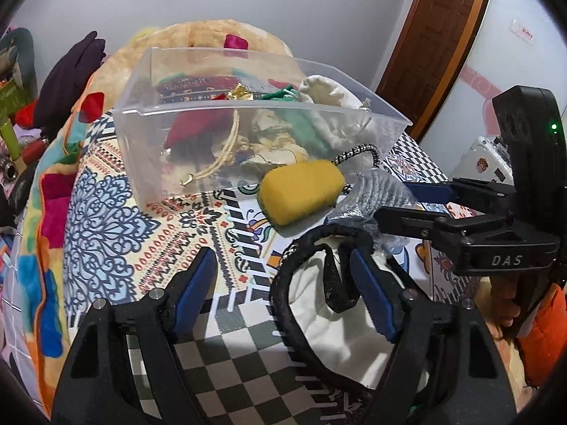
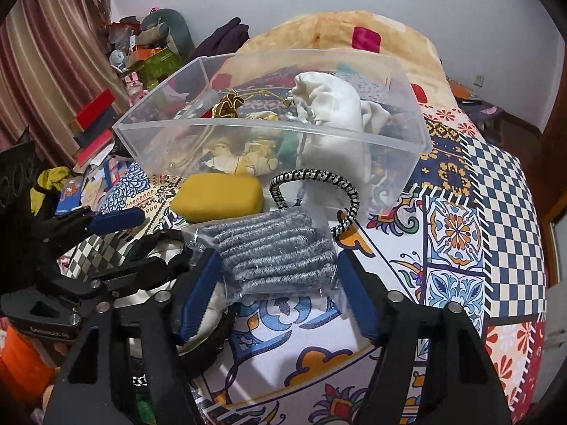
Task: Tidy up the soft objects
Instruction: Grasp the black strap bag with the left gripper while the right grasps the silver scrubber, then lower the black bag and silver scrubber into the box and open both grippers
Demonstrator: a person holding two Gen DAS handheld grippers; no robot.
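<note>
OK, I've got both grippers low over the patterned bedspread point(image 2: 460, 184), w/ the clear plastic bin point(image 2: 273, 131) sitting at the far side of the work area. The bin's got soft stuff in it: a white drawstring pouch point(image 2: 329, 106), a gold pouch point(image 2: 228, 106), a green cloth point(image 1: 301, 120) and a red one point(image 1: 198, 124).

My left gripper point(image 1: 283, 276) is spread wide. Its right finger is down inside the black-rimmed white pouch point(image 1: 319, 301), near me; its left finger is over bare bedspread. Can't tell if that finger touches the fabric.

My right gripper point(image 2: 276, 276) is also spread, fingers on either side of the bag of grey yarn point(image 2: 276, 251), not pinching it. The left pad looks just beside the plastic wrap; the right pad is a bit apart.

The yellow sponge point(image 2: 219, 196) lies just in front of the bin's near wall, left of the yarn bag. A black-and-white braided cord point(image 2: 319, 180) loops up btwn the yarn bag and the bin, right of the sponge.

Far left there's clutter by the curtain point(image 2: 46, 53).
</note>
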